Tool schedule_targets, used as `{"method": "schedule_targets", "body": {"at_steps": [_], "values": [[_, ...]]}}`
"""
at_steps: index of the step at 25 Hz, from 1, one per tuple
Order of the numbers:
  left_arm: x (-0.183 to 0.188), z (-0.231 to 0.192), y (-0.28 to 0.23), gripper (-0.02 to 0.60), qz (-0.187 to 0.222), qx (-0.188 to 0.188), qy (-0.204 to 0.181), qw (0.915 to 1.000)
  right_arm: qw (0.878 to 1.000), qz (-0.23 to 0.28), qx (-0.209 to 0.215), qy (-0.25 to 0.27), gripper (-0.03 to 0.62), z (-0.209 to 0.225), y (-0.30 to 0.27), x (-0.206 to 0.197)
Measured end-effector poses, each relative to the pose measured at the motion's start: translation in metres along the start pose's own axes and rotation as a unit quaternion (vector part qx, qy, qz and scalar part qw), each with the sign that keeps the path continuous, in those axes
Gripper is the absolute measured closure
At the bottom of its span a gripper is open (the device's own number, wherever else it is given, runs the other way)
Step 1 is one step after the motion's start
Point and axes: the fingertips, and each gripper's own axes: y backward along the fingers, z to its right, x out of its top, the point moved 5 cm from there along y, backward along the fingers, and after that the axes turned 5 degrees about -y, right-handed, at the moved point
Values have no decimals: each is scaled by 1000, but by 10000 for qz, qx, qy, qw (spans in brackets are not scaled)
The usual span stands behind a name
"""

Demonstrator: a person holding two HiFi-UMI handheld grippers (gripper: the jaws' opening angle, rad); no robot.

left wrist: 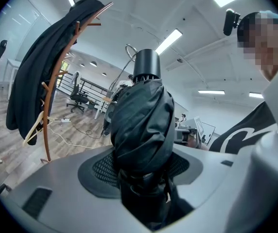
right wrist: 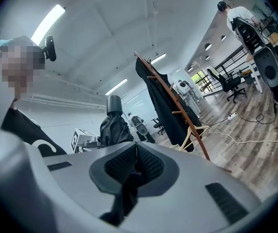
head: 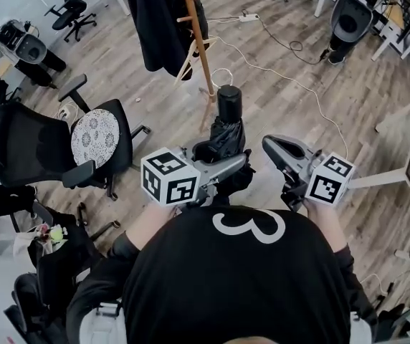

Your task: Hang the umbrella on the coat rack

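- The folded umbrella [head: 223, 131] stands at the centre of the head view. Its long axis runs upward in frame, and the cylindrical handle end points at the coat rack [head: 198, 34].
- A thin wrist loop [head: 221, 74] seems to rise from that handle end, though it is faint.
- The left gripper [head: 226, 165] is clamped around the bunched canopy, low on the umbrella.
- The rack's pole sits in the upper middle, well apart from the handle, with a black coat [head: 158, 20] draped on its left side.
- The right gripper [head: 280, 147], just right of the umbrella, has its jaws pressed together and carries nothing.
- The left gripper is the nearer one and would likely make the lift.
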Motion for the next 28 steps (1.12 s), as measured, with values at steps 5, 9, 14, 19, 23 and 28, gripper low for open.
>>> {"method": "schedule_targets", "body": {"at_steps": [5, 9, 14, 19, 23, 28], "values": [[20, -62, -7, 318, -64, -52, 117, 9999, 9999, -36, -85, -137, 568, 36, -51, 22], [37, -107, -9, 318, -86, -73, 129, 9999, 9997, -54, -128, -194, 567, 59, -89, 39], [53, -153, -11, 318, -88, -75, 123, 9999, 9998, -52, -135, -170, 568, 82, -129, 60], [71, -191, -11, 318, -56, -54, 89, 9999, 9999, 36, -126, -111, 568, 100, -159, 79], [80, -209, -16, 318, -53, -68, 12, 10000, 9999, 58, -118, -74, 568, 110, -175, 87], [85, -216, -22, 318, -40, -124, -25, 9999, 9998, 94, -174, -39, 567, 116, -175, 92]]}}
